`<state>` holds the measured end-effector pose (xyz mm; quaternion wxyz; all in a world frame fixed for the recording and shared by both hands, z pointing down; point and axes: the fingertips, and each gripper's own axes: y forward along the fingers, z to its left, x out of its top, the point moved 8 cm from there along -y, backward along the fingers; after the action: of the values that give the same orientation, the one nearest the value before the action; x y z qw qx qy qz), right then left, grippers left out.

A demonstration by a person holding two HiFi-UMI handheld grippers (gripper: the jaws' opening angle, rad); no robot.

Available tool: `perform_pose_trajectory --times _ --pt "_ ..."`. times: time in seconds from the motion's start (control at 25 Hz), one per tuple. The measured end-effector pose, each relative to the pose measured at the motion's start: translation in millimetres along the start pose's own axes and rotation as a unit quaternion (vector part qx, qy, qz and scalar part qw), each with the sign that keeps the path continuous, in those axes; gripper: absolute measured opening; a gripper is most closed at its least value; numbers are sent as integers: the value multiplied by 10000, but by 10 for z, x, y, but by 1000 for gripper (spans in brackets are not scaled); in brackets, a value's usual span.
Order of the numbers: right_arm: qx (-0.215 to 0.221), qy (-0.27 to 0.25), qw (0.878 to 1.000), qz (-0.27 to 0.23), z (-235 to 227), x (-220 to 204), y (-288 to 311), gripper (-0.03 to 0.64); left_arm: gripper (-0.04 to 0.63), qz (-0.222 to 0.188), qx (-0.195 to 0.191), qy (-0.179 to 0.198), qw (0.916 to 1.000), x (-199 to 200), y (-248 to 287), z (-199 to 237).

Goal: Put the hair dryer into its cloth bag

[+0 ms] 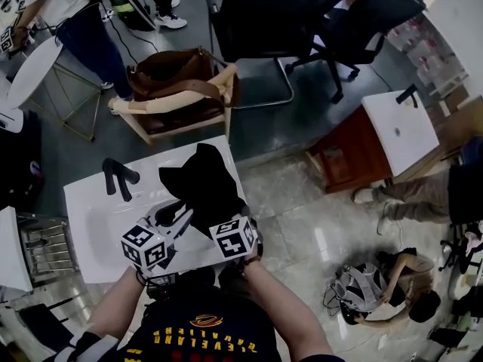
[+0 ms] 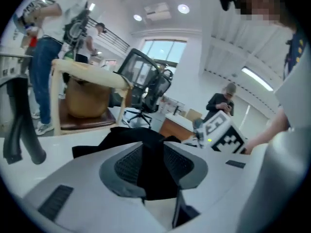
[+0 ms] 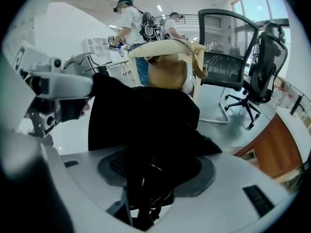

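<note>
The black cloth bag (image 1: 202, 183) lies bunched on the white table (image 1: 87, 225). The black hair dryer (image 1: 119, 178) lies apart from it near the table's far left, and in the left gripper view it is the hair dryer (image 2: 22, 130) at the left edge. My left gripper (image 1: 175, 216) is at the bag's near left edge. Its jaws (image 2: 154, 171) stand apart, with the bag's cloth (image 2: 131, 137) between them. My right gripper (image 1: 230, 225) is at the bag's near right edge, shut (image 3: 148, 178) on the bag's cloth (image 3: 146, 115) and a thin cord.
A wooden chair with a brown bag (image 1: 177, 89) stands just beyond the table. Black office chairs (image 1: 279, 13) are further back. A red-brown cabinet with a white top (image 1: 381, 138) is to the right. People stand at the far left, and one sits on the floor (image 1: 385, 281).
</note>
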<state>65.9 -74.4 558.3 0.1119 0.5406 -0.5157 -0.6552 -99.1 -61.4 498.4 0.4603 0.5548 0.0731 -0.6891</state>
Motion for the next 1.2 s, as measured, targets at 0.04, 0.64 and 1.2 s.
perform_pose_trajectory --times 0.04,0.64,1.2 --pt "-24 -77 10000 3 -1 6 -7 216 119 34 172 -12 9998 29 44 91" --pt "-96 -40 9997 -199 -71 90 40 215 12 1046 -969 482 9886 -92 656 -192" --pt "-248 119 9994 -207 -169 72 5 215 206 698 -1378 746 9852 136 29 46"
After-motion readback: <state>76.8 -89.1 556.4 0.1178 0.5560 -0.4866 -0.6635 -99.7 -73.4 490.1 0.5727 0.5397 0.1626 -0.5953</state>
